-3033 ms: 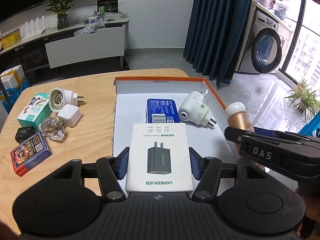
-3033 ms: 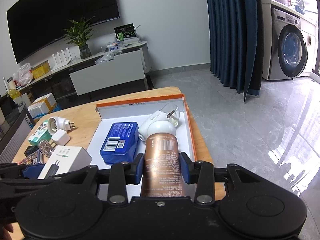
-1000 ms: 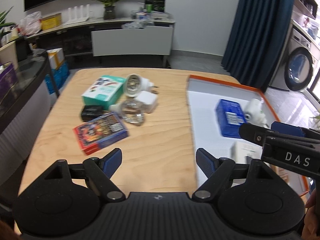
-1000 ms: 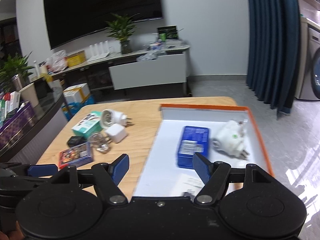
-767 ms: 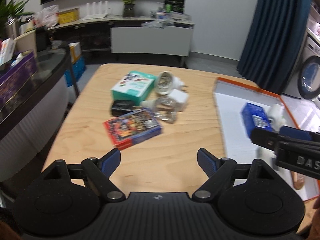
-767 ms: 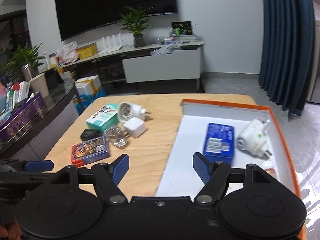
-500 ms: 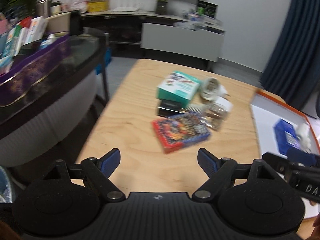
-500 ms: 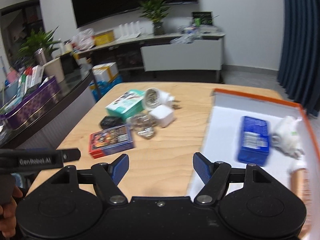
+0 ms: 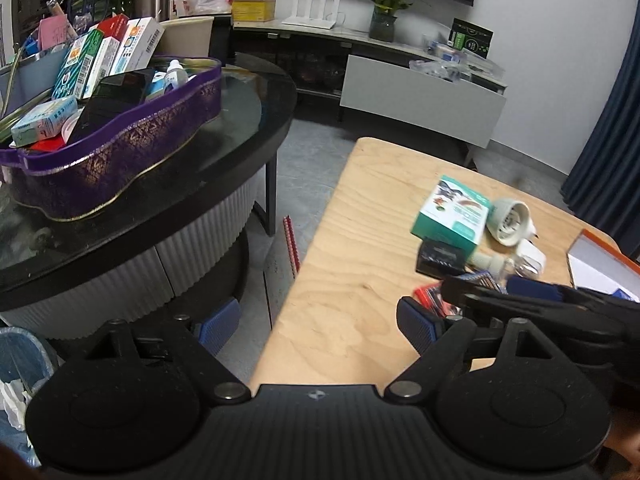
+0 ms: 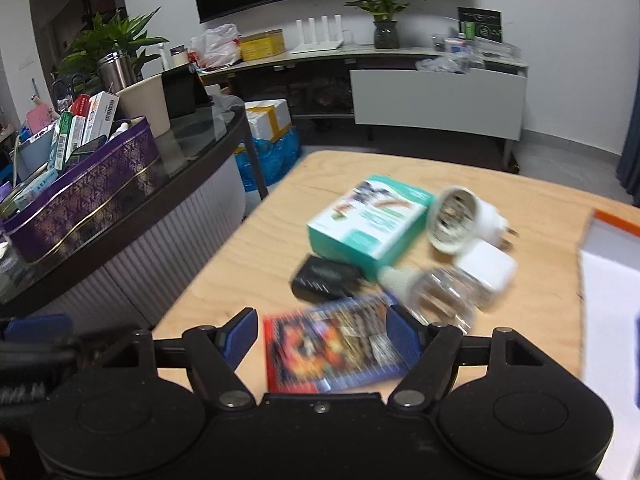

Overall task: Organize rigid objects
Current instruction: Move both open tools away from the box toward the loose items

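Right gripper [image 10: 318, 330], jaws apart over the card box [image 10: 334, 350], risks nudging the glass bulb [image 10: 440, 290] beside it.

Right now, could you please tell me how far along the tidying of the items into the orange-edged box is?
Little of the box shows, so what's inside can't be counted. In hand: nothing. The right hand-held gripper stands open around the colourful card box; the left hand-held gripper is open and empty. Left on the table: teal box, black item, round plug, white charger, clear bulb.
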A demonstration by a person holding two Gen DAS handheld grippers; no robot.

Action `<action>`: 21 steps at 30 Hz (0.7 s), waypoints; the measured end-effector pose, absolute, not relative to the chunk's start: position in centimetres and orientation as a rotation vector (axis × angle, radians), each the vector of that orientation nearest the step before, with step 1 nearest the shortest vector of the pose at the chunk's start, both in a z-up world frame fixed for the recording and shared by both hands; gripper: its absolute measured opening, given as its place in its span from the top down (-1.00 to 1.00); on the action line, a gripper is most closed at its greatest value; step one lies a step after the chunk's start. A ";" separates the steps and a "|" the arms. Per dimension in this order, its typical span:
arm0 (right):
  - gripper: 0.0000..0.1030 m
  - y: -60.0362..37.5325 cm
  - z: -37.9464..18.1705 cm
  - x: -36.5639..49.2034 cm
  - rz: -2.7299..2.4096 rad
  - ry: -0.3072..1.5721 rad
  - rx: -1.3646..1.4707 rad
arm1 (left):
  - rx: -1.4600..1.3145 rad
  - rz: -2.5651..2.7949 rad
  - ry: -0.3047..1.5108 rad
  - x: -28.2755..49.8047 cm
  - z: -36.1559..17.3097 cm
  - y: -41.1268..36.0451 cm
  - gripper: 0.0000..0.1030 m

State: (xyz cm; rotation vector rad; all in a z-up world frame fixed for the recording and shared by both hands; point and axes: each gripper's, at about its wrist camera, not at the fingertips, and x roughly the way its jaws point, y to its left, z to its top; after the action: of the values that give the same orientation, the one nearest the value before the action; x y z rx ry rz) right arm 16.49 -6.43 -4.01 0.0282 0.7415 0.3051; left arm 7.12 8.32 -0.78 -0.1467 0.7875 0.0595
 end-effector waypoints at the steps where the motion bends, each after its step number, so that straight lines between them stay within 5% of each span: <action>1: -0.63 -6.1 -4.2 17.0 0.310 0.736 0.028 | -0.149 0.059 0.790 7.5 -0.8 8.3 -0.71; 21: -0.55 -15.2 -4.8 10.8 0.183 0.788 -0.072 | -0.004 -0.157 0.809 16.3 -4.8 1.0 -0.90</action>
State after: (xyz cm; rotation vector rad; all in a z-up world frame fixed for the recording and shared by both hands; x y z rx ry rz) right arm 10.75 -15.21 -4.83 -0.0718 0.7879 0.1826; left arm 16.34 0.99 -4.79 -0.0037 0.8093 -0.1574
